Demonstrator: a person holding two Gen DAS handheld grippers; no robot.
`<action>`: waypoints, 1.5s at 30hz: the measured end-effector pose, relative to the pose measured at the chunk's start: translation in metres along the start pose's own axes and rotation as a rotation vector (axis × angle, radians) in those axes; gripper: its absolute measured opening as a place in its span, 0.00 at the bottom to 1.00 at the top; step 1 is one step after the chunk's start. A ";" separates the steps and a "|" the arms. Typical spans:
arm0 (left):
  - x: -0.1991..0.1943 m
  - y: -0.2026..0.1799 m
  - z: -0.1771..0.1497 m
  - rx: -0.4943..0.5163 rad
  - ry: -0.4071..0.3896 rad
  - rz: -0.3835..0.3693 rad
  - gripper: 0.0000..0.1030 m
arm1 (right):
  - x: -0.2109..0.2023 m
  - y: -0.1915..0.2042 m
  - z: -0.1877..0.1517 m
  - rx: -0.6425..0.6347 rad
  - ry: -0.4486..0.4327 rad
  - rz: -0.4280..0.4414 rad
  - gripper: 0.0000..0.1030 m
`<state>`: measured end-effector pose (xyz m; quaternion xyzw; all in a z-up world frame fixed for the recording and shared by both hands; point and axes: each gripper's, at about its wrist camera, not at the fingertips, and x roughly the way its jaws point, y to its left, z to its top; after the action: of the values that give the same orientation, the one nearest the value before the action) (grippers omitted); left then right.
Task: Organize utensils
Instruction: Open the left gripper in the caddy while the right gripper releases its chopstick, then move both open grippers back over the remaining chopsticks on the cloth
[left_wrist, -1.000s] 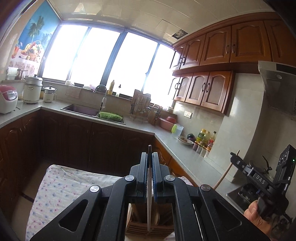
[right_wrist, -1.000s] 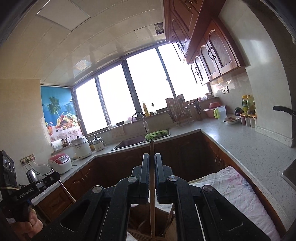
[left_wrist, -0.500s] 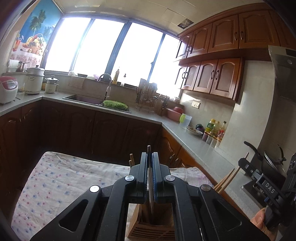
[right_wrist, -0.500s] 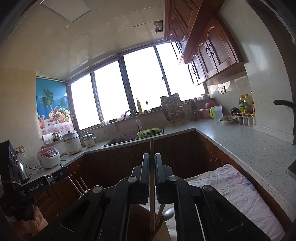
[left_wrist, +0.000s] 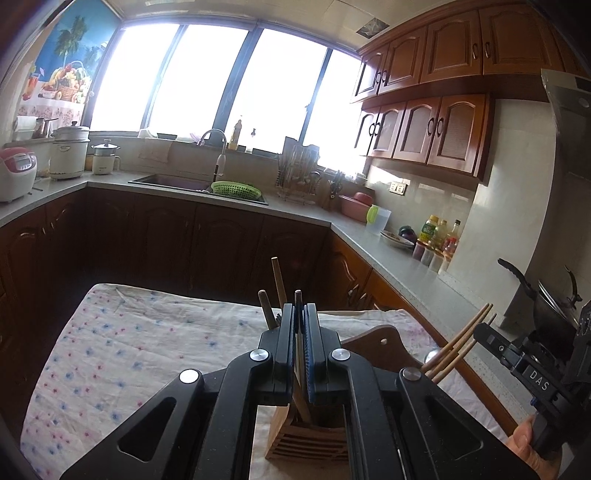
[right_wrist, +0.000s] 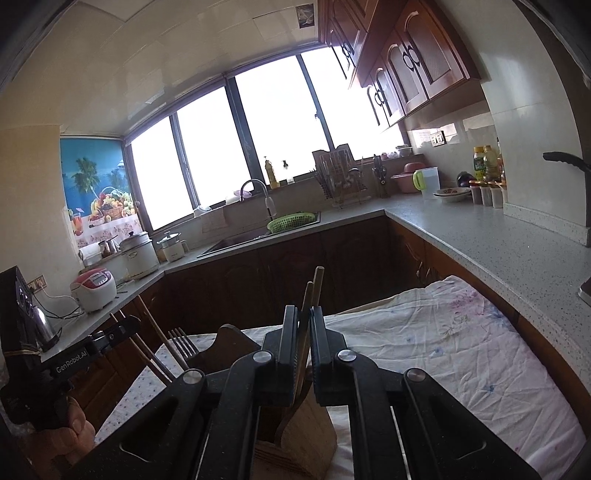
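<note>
A wooden utensil holder (left_wrist: 306, 437) stands on a flower-print cloth (left_wrist: 140, 343), just below both grippers; it also shows in the right wrist view (right_wrist: 306, 439). My left gripper (left_wrist: 298, 314) is shut on a thin wooden chopstick (left_wrist: 297, 295) whose lower end reaches into the holder. My right gripper (right_wrist: 303, 317) is shut on a wooden chopstick (right_wrist: 307, 295), also over the holder. Other wooden sticks (left_wrist: 277, 284) and a fork (right_wrist: 181, 345) stand in the holder. Each gripper shows in the other's view, the right one (left_wrist: 524, 369) and the left one (right_wrist: 85, 350).
A grey L-shaped counter (left_wrist: 406, 269) runs behind and to the right, with a sink (left_wrist: 173, 182), green basket (left_wrist: 236, 190), dish rack (left_wrist: 299, 173), bottles (left_wrist: 437, 240) and rice cookers (left_wrist: 14, 173). A pan (left_wrist: 546, 295) sits at far right.
Both grippers have tilted and come down toward the holder with their chopsticks. The cloth, the holder's other utensils and the fork have come into view.
</note>
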<state>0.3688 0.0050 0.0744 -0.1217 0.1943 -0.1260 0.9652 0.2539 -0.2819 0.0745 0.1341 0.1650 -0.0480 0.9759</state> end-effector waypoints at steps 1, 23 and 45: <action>0.000 0.000 0.001 0.000 0.001 0.000 0.03 | 0.001 -0.001 0.000 0.004 0.005 -0.003 0.06; -0.094 0.019 -0.022 -0.059 -0.081 -0.001 0.74 | -0.067 -0.014 0.014 0.057 -0.091 0.046 0.91; -0.160 0.007 -0.133 -0.110 0.225 0.066 0.79 | -0.144 -0.050 -0.124 0.108 0.198 -0.037 0.92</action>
<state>0.1731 0.0331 0.0087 -0.1530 0.3117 -0.0962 0.9328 0.0727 -0.2882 -0.0025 0.1876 0.2601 -0.0615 0.9452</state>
